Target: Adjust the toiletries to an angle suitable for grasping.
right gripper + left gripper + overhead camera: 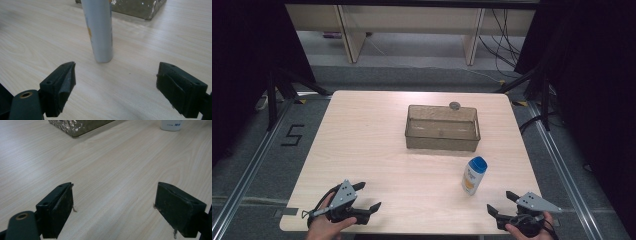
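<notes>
A white bottle (473, 175) with a blue cap stands upright on the table, right of centre. Behind it sits a clear brownish plastic bin (442, 127), and a small grey round thing (455, 105) lies at its far rim. My right gripper (500, 202) rests near the front right edge, open and holding nothing, a little in front of the bottle (98, 30). At the front left, my left gripper (367, 196) is open too, with bare table between its jaws. The bin's corner (77, 126) and the bottle's base (171, 125) show far off in the left gripper view.
The light wooden table (377, 140) has its front edge just under both hands. Dark stands and cables flank it on the floor, and a "5" is taped on the floor at the left (292, 135).
</notes>
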Demonstrator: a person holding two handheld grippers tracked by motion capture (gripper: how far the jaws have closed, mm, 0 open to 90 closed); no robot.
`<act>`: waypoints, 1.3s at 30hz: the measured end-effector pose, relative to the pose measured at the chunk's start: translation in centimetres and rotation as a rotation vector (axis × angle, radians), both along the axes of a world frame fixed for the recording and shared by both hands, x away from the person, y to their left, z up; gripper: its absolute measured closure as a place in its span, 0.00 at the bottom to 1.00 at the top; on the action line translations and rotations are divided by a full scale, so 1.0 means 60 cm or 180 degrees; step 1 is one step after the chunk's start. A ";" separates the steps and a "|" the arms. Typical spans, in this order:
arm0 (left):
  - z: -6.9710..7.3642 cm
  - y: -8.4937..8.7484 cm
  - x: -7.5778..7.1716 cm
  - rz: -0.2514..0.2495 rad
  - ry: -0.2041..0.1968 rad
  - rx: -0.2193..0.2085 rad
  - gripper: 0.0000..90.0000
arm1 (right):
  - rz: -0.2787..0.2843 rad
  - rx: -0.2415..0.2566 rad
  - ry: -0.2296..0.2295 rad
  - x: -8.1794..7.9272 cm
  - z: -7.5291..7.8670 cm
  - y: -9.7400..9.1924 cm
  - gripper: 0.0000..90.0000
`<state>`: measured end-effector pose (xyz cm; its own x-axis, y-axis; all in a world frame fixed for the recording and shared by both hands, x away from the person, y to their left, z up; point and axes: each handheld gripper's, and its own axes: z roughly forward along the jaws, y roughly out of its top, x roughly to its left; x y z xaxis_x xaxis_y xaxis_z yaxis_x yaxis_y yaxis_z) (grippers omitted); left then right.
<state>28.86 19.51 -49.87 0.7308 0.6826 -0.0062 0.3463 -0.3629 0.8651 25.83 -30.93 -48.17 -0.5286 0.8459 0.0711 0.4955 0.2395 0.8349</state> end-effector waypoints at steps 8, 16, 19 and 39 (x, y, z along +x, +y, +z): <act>0.000 -0.001 0.000 -0.0003 0.0002 -0.0007 0.16 | -0.0023 -0.0004 -0.0085 0.000 0.002 0.001 0.19; 0.000 -0.001 0.000 -0.0007 0.0008 -0.0003 0.16 | -0.0067 0.0101 -0.0006 -0.003 0.003 0.008 0.19; 0.000 0.000 0.000 -0.0004 0.0000 -0.0003 0.16 | -0.0057 0.0140 -0.0024 -0.003 0.003 0.009 0.19; -0.001 -0.001 0.000 0.0009 0.0020 0.0038 0.16 | 0.0109 0.0076 -0.0288 0.008 0.014 0.028 0.20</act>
